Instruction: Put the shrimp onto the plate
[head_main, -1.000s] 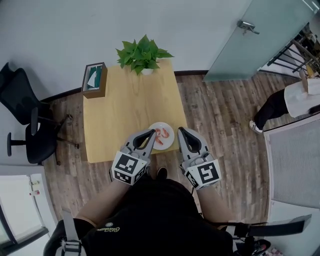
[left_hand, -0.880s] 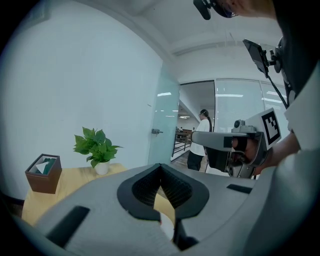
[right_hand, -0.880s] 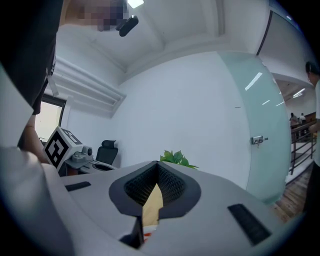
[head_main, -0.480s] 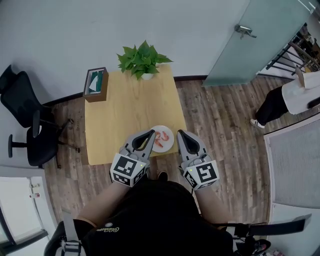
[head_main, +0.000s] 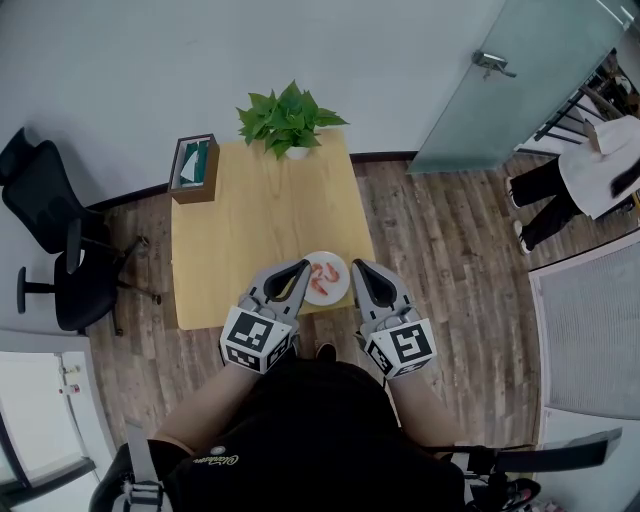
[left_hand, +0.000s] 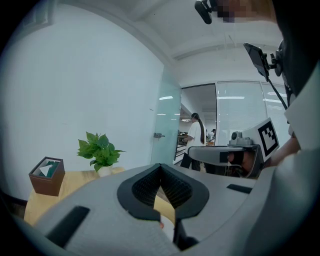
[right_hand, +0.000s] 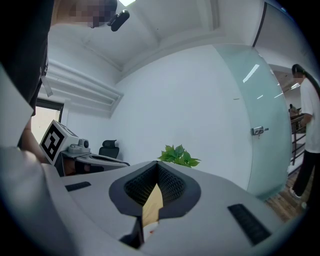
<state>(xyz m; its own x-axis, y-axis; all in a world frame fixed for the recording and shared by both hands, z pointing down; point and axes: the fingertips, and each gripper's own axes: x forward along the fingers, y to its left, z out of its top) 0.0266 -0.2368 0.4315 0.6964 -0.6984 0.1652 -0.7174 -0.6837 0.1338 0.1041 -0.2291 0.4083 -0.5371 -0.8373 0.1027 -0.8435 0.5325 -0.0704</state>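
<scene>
Bystander (head_main: 598, 172) shifted; left tongs (head_main: 302, 265), right tongs (head_main: 356, 266) clenched empty beside plate (head_main: 339, 291) holding shrimp (head_main: 326, 273).

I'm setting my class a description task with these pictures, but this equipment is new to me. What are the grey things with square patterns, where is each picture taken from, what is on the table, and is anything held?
No robot here: a person holds a two-jaw tool in each hand, the left gripper and the right gripper. The patterned cubes are part of them. One picture looks down from a camera on the person's head; the other two come from cameras riding on each gripper. On the wooden table stand a plant, a brown box and a plate with shrimp on it. Both grippers are shut and hold nothing.
</scene>
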